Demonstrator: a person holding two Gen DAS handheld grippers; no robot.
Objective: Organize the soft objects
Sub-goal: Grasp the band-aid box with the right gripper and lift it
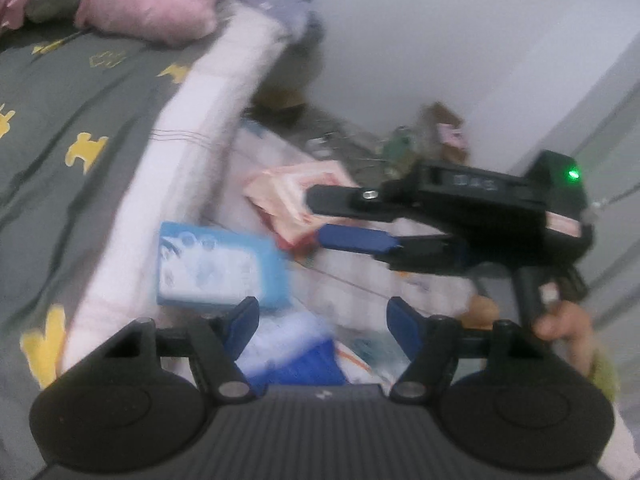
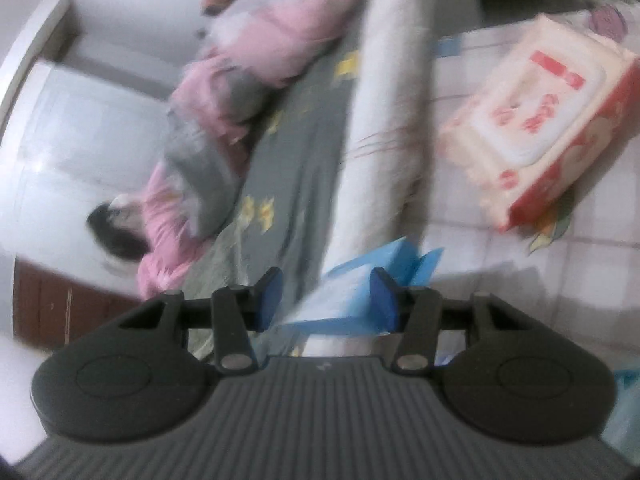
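A bed (image 1: 72, 92) with a grey cover printed with yellow shapes fills the left of the left wrist view, its white mattress edge (image 1: 188, 128) running diagonally beside a white tiled-pattern mat (image 2: 520, 280) on the floor. Pink and grey bedding (image 2: 256, 64) is piled at the far end of the bed. On the mat lies a pink and red wipes pack (image 2: 548, 120), flat, lid side up, well apart from the bed edge. A blue tissue pack (image 1: 220, 266) sits nearer the mattress edge, just ahead of the left gripper (image 1: 322, 320), whose blue-padded fingers stand wide apart with nothing between them. The right gripper (image 2: 328, 300) also has its fingers spread; in its own view the blue tissue pack (image 2: 360, 300) lies between and just beyond the pads, though blur hides whether they touch it. Seen from the left wrist, the right gripper (image 1: 320, 216) reaches in sideways with its tips at the wipes pack (image 1: 288, 196).
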